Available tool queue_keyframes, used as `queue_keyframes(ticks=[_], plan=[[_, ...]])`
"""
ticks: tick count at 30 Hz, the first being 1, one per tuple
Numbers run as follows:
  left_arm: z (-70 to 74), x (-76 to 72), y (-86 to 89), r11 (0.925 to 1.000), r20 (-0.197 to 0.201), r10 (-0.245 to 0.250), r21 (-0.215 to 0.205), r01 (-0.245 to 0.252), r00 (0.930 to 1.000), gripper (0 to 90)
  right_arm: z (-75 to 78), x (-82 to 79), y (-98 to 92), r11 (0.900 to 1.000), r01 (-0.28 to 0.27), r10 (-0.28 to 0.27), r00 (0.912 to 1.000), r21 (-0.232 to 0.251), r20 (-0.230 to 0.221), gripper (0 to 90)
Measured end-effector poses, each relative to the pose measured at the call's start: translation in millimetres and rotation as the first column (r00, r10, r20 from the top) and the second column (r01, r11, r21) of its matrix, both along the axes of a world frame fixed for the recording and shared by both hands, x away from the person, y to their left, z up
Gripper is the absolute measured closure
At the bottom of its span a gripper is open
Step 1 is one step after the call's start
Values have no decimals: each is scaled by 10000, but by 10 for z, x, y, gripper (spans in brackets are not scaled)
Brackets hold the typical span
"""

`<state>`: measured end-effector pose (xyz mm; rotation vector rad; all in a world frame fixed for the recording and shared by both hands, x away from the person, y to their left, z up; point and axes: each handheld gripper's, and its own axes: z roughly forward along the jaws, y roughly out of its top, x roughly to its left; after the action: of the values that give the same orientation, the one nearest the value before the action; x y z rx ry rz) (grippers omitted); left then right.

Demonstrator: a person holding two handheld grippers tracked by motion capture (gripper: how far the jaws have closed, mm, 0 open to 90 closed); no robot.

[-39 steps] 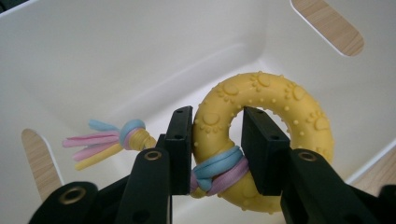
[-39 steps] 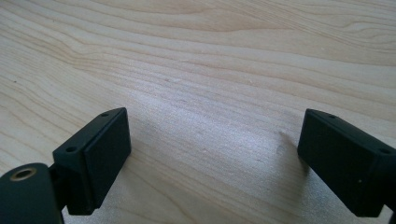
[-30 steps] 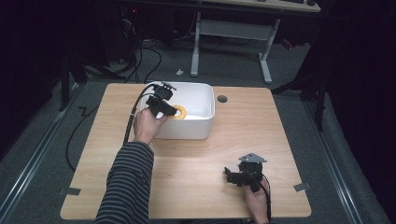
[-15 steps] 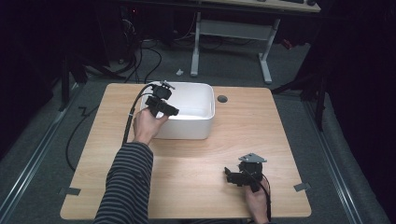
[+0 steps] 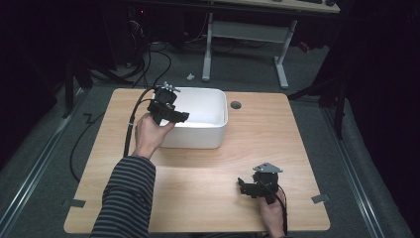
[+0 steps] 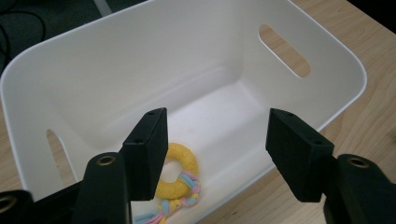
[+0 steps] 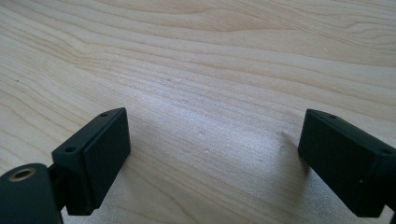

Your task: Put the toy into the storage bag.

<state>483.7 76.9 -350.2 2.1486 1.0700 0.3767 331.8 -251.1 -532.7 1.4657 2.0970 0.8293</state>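
- The wooden table [image 5: 208,163] carries a white bin [image 5: 200,124] at its far side.
- The left gripper [image 5: 171,113] hangs over the bin, its jaws just opened and empty.
- The right gripper [image 5: 255,187] rests near the table's front edge, jaws apart.
- The yellow ring toy [image 6: 180,170] lies on the bin floor.

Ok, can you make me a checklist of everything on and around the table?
Surface: wooden table, bare, with a round hole.
Job's things: yellow ring toy with pastel rope, lying loose in the white tub.
Clutter: nothing seen.
Grippers: left gripper above the tub, jaws just opened, nothing between them; right gripper open over bare wood.
Cables: black cable trailing off the left gripper.
Surroundings: dark grey floor, white desk frame behind.
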Motion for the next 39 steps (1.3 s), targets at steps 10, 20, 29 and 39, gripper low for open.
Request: queue_keyframes(ticks=[10,20,29,39], plan=[[102,-190,127,10000,440,-37,6,37,9990,360,0,0,0,10000,-2,2,10000,-1,6,91],[96,-331,273,9997,622,43,-236,-28,9981,355,0,0,0,10000,0,0,10000,-4,-1,91],[85,-443,415,9992,735,200,-373,-173,9971,351,0,0,0,10000,-3,3,10000,-2,8,91],[71,-598,518,9991,1018,357,-282,-330,9942,351,0,-2,1,10000,1,-1,10000,-13,8,91]])
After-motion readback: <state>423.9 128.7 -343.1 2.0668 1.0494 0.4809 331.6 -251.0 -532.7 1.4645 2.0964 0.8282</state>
